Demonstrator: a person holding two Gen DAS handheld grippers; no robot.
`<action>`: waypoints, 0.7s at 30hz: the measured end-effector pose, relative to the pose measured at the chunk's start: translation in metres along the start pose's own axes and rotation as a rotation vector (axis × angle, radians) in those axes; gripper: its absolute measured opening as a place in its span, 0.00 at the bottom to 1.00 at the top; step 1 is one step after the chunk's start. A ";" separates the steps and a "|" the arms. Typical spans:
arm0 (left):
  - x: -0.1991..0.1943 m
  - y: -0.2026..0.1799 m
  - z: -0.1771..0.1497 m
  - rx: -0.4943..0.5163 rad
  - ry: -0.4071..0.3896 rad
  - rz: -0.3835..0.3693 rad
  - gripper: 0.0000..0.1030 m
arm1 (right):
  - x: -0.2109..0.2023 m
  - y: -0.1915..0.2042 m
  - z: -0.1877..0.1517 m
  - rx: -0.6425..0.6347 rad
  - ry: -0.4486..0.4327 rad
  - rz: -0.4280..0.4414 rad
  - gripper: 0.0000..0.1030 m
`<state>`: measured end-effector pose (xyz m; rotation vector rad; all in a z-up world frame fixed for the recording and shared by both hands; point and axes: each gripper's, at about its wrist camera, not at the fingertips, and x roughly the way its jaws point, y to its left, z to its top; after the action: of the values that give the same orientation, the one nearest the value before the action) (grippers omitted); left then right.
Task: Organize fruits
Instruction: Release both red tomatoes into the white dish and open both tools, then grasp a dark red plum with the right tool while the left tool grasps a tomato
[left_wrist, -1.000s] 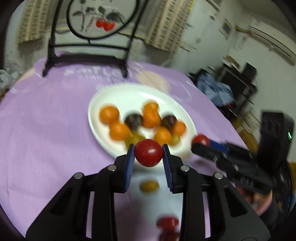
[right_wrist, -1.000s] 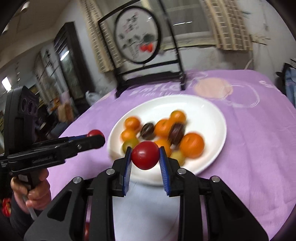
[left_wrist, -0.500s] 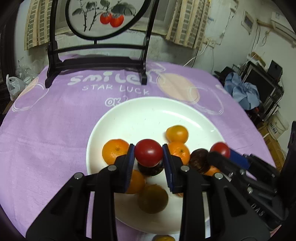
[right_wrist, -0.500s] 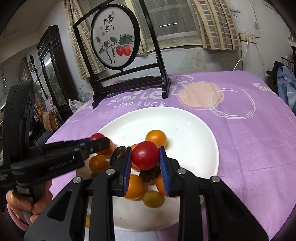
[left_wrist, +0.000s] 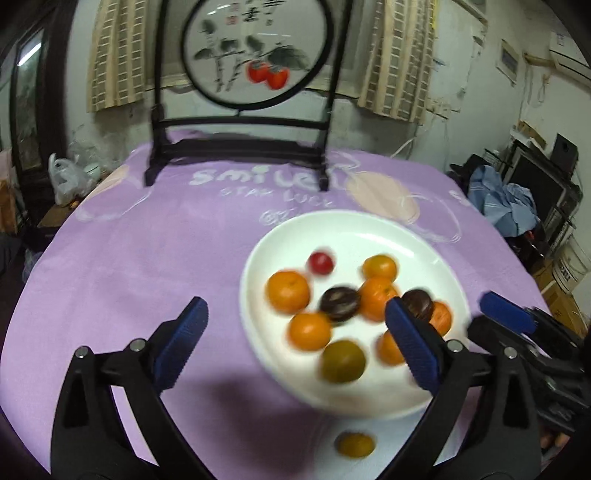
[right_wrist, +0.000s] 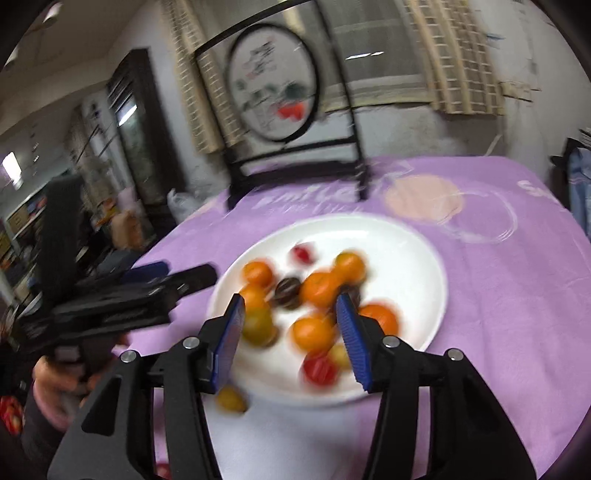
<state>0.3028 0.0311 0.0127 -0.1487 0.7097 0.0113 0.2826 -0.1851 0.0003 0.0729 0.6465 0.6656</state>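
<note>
Both jaws are opening over the plate (left_wrist: 436, 243), and nothing is pinched between them. Your left hand-held gripper (left_wrist: 291, 343) is spread very wide; your right hand-held gripper (right_wrist: 291, 332) is only partly spread. One red tomato (left_wrist: 320, 263) lies on the far part of the plate, just beyond the oranges (left_wrist: 288, 291). Another red tomato (right_wrist: 320, 369) lies on the near part, below the right jaws, blurred, so it is probably not at rest. Let both fruits settle before you pull back, and lift straight up, so the pads do not knock the pile. A yellow tomato (left_wrist: 355, 445) is on the surface, just outside the near rim; I judge it the next to collect. Approach it low and do not push the plate.
</note>
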 end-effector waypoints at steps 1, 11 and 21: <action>-0.002 0.004 -0.006 -0.004 0.007 0.017 0.95 | -0.001 0.008 -0.006 -0.016 0.023 0.026 0.51; -0.025 0.068 -0.044 -0.158 0.040 0.119 0.95 | -0.008 0.069 -0.068 -0.206 0.262 0.222 0.51; -0.034 0.076 -0.059 -0.171 0.026 0.180 0.95 | -0.010 0.079 -0.094 -0.209 0.389 0.269 0.51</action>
<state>0.2338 0.0990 -0.0192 -0.2490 0.7460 0.2428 0.1791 -0.1413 -0.0489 -0.1709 0.9457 1.0173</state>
